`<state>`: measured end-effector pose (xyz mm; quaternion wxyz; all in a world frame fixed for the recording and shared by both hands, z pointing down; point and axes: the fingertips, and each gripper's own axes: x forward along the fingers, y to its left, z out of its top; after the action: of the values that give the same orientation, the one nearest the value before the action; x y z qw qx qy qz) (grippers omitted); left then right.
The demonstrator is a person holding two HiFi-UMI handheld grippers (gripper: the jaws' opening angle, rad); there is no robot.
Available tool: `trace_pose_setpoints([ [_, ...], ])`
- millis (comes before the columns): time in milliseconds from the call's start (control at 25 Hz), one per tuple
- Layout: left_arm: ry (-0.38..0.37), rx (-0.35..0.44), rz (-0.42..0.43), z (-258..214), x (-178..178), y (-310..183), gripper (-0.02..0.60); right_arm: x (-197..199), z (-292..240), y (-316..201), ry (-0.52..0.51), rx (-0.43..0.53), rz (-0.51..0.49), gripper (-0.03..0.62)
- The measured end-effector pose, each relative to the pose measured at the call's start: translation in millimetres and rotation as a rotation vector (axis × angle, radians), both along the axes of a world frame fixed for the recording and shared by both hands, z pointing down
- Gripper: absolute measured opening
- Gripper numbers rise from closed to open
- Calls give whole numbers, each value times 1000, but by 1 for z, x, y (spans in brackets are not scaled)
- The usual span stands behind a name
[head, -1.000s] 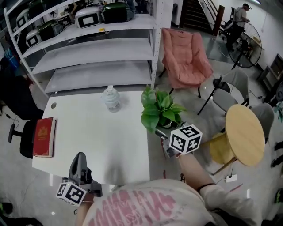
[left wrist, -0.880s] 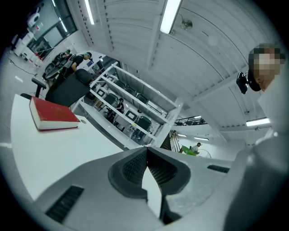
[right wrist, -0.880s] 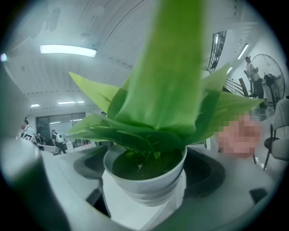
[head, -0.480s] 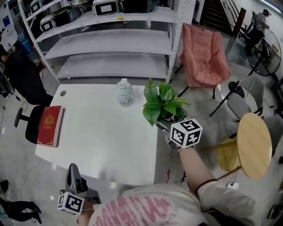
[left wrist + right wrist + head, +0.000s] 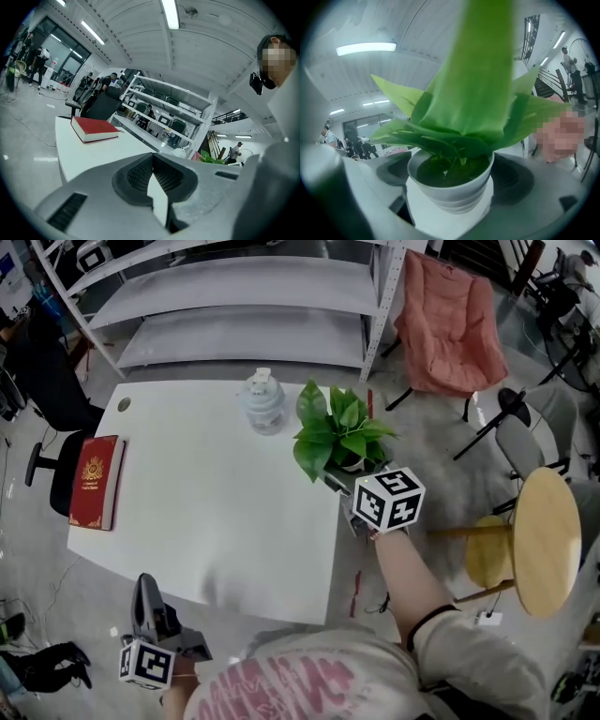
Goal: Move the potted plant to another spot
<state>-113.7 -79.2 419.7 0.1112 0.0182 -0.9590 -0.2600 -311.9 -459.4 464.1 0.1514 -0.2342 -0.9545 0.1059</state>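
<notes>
So here's where it's at: the potted plant (image 5: 342, 435) sits right at the desk's (image 5: 225, 512) right edge, toward the far corner, and the right hand-held gripper (image 5: 347, 487) is on it. In the right gripper view the white pot (image 5: 449, 190) sits squarely between the two jaws, one pressed up against each side, so I'd call that a proper grip on the pot and not just hovering around it. The leaves block most of that view, fwiw.

What I can't tell is whether the pot is actually off the desk or resting on it; no view shows the bottom clearly.

The left hand-held gripper (image 5: 152, 164) is doing nothing. Its jaws are closed together with nothing in them, and it hangs off the desk's near edge, toward the left corner.

A white jar (image 5: 263, 404) stands near the desk's far edge and a red book (image 5: 94, 482) lies along its left edge. The middle of the desk is bare.

My read: the grab is done and the actual move is what's left. That means lift, carry it somewhere else on the desk, set it down and let go. Seems like plenty of free desk to pick from
</notes>
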Motion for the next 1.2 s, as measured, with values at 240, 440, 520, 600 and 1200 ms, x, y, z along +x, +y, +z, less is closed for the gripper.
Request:
trace_pose_setpoints([
  [240,62,75,-18,21,6,0,3,-6,20,11,55,-19,-19,532],
  [440,90,103,-13,37,6,-3,3,-13,37,12,74,-1,-15,532],
  [520,89,104,-13,40,2,-3,3,-15,41,13,74,10,-11,532],
  [600,82,110,-3,44,-4,-5,3,-15,44,12,78,20,-5,532],
  [1200,118,133,30,59,-45,-34,3,-14,52,30,81,67,-9,532],
])
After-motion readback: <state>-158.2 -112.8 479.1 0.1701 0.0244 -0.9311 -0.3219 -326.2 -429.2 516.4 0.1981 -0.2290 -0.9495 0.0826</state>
